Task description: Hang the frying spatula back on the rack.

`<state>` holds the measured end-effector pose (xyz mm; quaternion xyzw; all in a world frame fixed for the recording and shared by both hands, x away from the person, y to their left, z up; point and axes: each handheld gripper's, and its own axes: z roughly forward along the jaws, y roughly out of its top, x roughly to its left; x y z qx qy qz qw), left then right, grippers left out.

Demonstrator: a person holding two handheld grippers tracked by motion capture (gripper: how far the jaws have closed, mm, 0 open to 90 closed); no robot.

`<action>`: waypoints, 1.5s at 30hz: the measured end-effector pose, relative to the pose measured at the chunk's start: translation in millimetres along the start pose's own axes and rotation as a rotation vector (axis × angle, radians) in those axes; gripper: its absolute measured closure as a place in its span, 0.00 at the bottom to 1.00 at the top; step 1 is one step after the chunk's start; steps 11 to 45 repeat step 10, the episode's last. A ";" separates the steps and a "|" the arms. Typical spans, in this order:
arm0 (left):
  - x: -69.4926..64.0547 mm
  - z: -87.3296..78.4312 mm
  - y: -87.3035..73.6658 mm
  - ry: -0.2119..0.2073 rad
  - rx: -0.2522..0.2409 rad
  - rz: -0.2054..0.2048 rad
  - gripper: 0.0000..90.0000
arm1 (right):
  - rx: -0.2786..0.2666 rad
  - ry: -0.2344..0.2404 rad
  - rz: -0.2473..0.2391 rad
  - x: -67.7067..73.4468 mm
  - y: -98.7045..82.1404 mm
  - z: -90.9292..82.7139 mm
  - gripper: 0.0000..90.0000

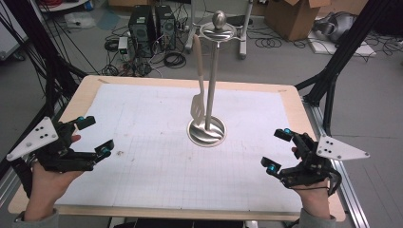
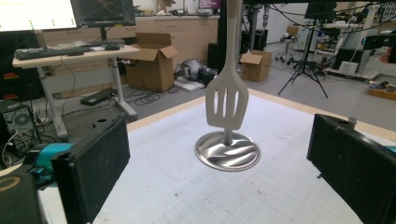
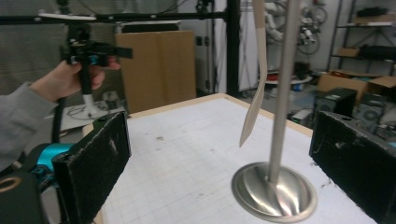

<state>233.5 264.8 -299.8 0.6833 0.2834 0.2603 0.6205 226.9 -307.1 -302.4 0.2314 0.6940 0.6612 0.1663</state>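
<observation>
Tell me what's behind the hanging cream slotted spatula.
The steel stand's pole rises from its round base directly behind the cream slotted spatula. The blade covers the pole's middle stretch.

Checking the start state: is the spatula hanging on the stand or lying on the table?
Hanging. The slotted spatula hangs from the top ring of the metal stand, blade down, its tip clear above the round base. Both grippers are open, away from it.

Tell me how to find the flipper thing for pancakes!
Look at the middle of the white gridded sheet on the wooden table, where a shiny metal stand with a round base and a ball on top rises. Hanging from its top ring, beside the pole, is the slotted spatula. It is the only cream-coloured thing there, with a flat blade cut by long slots, dangling just above the base.
</observation>
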 end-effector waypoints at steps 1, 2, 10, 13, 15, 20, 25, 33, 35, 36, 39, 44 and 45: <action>0.1 -0.2 -0.7 0.003 -0.001 -0.003 0.07 | -0.007 -0.020 0.009 -1.3 -0.2 -1.2 0.05; 0.8 -0.4 -2.1 0.009 0.002 -0.005 0.07 | -0.009 -0.032 0.018 -2.4 -0.4 -2.0 0.05; 7.5 -1.1 -6.8 0.049 0.012 -0.018 0.07 | -0.026 -0.016 0.015 -3.1 0.5 -7.2 0.05; 7.5 -1.1 -6.8 0.049 0.012 -0.018 0.07 | -0.026 -0.016 0.015 -3.1 0.5 -7.2 0.05; 7.5 -1.1 -6.8 0.049 0.012 -0.018 0.07 | -0.026 -0.016 0.015 -3.1 0.5 -7.2 0.05; 7.5 -1.1 -6.8 0.049 0.012 -0.018 0.07 | -0.026 -0.016 0.015 -3.1 0.5 -7.2 0.05; 7.5 -1.1 -6.8 0.049 0.012 -0.018 0.07 | -0.026 -0.016 0.015 -3.1 0.5 -7.2 0.05; 7.5 -1.1 -6.8 0.049 0.012 -0.018 0.07 | -0.026 -0.016 0.015 -3.1 0.5 -7.2 0.05; 7.5 -1.1 -6.8 0.049 0.012 -0.018 0.07 | -0.026 -0.016 0.015 -3.1 0.5 -7.2 0.05; 7.5 -1.1 -6.8 0.049 0.012 -0.018 0.07 | -0.026 -0.016 0.015 -3.1 0.5 -7.2 0.05; 7.5 -1.1 -6.8 0.049 0.012 -0.018 0.07 | -0.026 -0.016 0.015 -3.1 0.5 -7.2 0.05; 7.5 -1.1 -6.8 0.049 0.012 -0.018 0.07 | -0.026 -0.016 0.015 -3.1 0.5 -7.2 0.05; 7.5 -1.1 -6.8 0.049 0.012 -0.018 0.07 | -0.026 -0.016 0.015 -3.1 0.5 -7.2 0.05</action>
